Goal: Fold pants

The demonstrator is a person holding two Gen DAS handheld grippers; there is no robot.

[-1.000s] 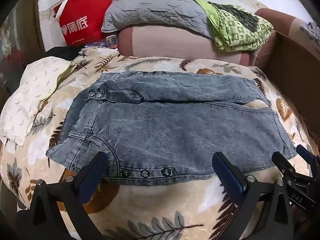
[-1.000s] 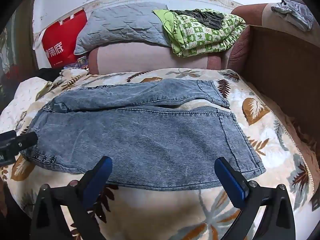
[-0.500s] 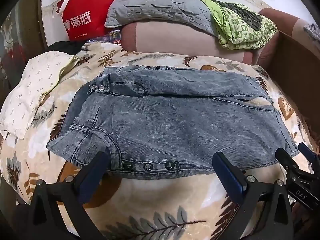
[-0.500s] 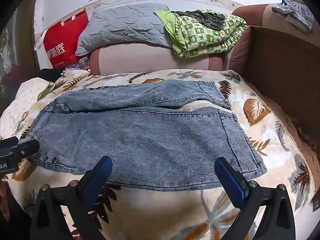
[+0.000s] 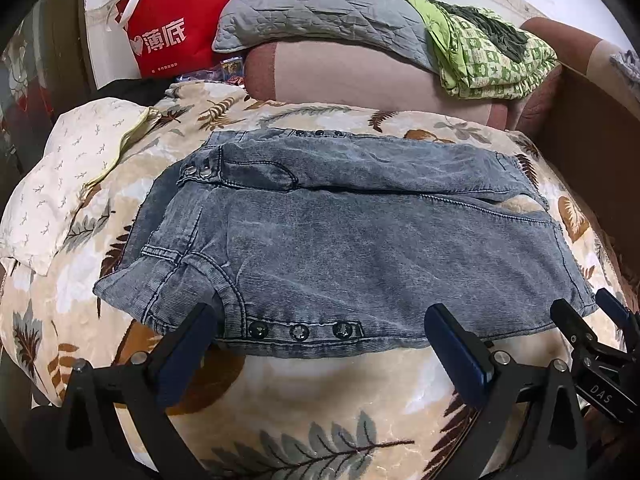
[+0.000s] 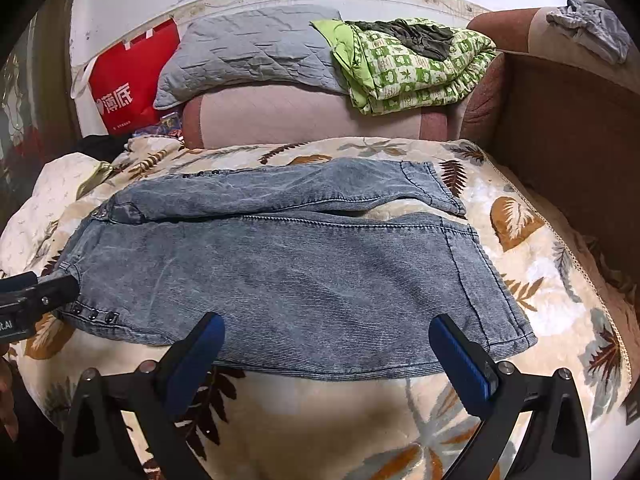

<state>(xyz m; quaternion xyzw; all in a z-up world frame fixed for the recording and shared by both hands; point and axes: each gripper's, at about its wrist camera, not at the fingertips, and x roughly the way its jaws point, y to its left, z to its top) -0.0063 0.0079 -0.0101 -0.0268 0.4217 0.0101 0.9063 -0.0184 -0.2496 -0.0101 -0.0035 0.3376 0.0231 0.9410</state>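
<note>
Pants (image 5: 360,256) just beyond open jaws

The pants (image 6: 288,264) are washed grey-blue denim with a fine ribbed, matt weave and shiny metal snaps (image 5: 298,331) along the seam, lying on a plush, slightly glossy leaf-print blanket (image 6: 360,420). Behind sit a quilted matt grey pillow (image 6: 256,52) and a smooth red bag (image 5: 176,36). The left gripper (image 5: 320,344) has matt black plastic fingers (image 5: 188,344) with blue pads.
</note>
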